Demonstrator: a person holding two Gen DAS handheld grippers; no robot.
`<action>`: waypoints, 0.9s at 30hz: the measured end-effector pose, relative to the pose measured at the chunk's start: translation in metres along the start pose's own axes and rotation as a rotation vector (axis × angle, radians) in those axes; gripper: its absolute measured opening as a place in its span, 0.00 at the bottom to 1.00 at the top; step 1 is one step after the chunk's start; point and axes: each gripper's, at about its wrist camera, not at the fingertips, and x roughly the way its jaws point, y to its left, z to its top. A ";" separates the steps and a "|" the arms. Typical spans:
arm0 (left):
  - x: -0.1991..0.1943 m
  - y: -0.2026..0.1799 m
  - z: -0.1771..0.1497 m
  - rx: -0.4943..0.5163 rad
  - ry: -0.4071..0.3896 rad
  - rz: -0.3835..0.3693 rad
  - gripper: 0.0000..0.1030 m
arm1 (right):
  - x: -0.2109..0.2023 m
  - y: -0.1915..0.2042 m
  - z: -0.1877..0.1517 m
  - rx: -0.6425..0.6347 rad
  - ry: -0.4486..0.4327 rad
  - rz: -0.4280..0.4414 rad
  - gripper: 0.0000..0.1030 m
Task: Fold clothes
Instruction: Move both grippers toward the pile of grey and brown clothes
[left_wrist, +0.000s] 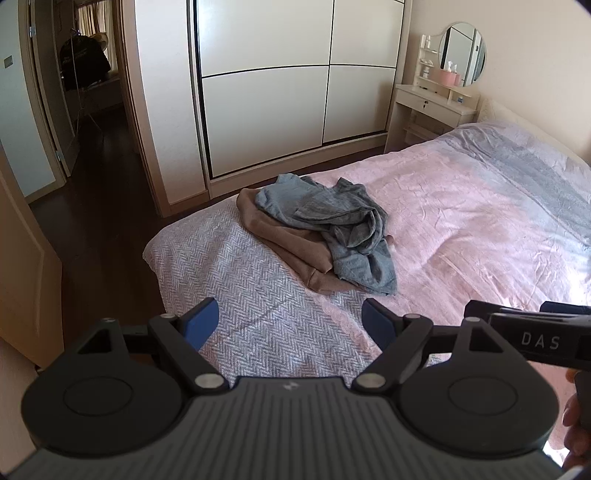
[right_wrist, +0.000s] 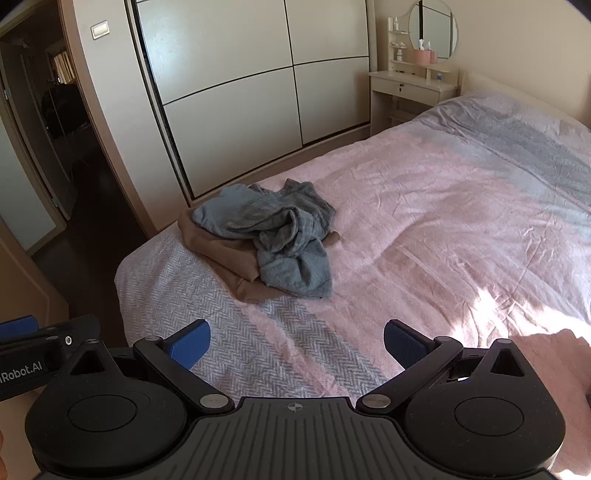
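- Clothes lay in a messy heap on the bed when I looked through the left wrist view. A blue-grey top (left_wrist: 332, 229) sat crumpled over a brown garment (left_wrist: 291, 243), and both rested near the foot end of the bed (left_wrist: 461, 206).
- My left gripper (left_wrist: 290, 325) hung above the grey zigzag part of the cover, near the heap but not touching it. Its blue pads were spread wide with nothing between them. I think I held it like that so it was ready to pinch a cloth edge.
- Part of my right gripper (left_wrist: 524, 332) poked in at the right side of that view.
- A big white wardrobe (left_wrist: 266, 88) stood past the bed, with a small dressing table (left_wrist: 428, 107) and a round mirror (left_wrist: 461, 53) beside it. An open doorway (left_wrist: 85, 81) was on the left. Nothing stood between my gripper and the heap.
- Through the right wrist view, I saw the same blue-grey top (right_wrist: 280, 236) on the brown garment (right_wrist: 229, 258).
- My right gripper (right_wrist: 297, 341) also hung over the cover, near the heap, its pads wide apart and holding nothing.
- Bright sun fell on the pink cover (right_wrist: 443, 206) at the right. That part was bare, so I judged it a good spot for spreading the top flat.
- No folding was done yet, I thought, since both clothes were bunched up.
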 end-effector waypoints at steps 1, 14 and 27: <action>0.000 -0.001 -0.001 0.001 0.000 0.002 0.80 | 0.000 0.000 0.000 0.000 -0.001 0.001 0.99; 0.013 -0.006 0.004 0.002 0.042 0.015 0.80 | 0.013 -0.008 0.006 0.010 0.013 0.020 0.99; 0.007 -0.012 0.003 0.007 0.048 0.028 0.80 | 0.009 -0.018 0.002 0.018 0.000 0.038 0.99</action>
